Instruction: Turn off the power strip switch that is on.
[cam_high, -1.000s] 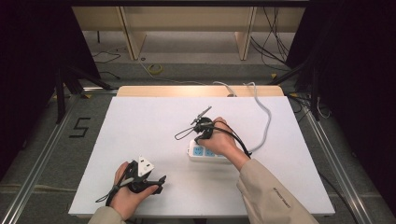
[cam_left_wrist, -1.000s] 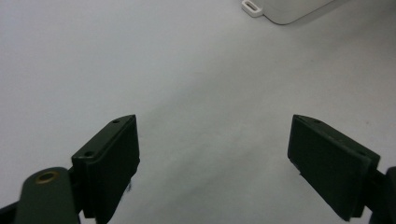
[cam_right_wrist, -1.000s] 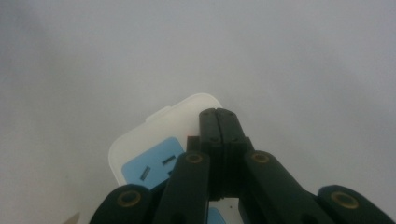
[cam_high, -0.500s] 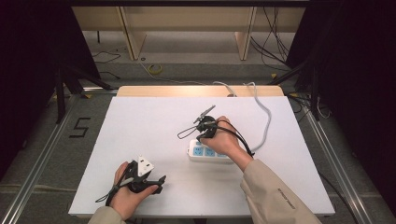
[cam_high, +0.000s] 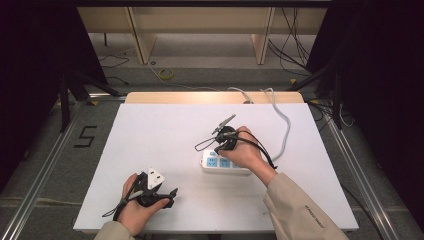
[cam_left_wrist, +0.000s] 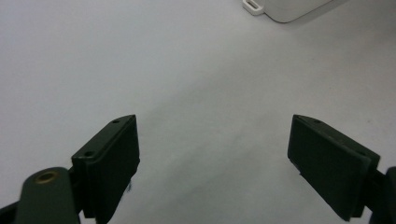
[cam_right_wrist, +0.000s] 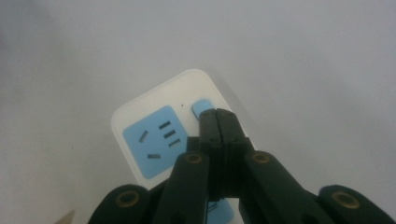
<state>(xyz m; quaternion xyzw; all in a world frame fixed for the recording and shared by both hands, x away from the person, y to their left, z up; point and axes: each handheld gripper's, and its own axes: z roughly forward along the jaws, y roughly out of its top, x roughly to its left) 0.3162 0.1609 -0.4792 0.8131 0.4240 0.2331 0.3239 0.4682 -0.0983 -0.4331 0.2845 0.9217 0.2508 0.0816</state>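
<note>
The white power strip (cam_high: 226, 164) lies on the white counter (cam_high: 150, 130) a little toward 4 o'clock from its middle. The right gripper (cam_right_wrist: 217, 116) has its jaws fully closed with nothing between them, and its tip is at the strip's small blue switch (cam_right_wrist: 201, 108). The left gripper (cam_left_wrist: 212, 154), at 7 o'clock near the counter's edge, is wide open and empty.

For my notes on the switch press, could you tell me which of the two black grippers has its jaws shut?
The right gripper, its jaws pressed together over the white power strip's small blue button; the left gripper stands wide open above the bare white table.
</note>
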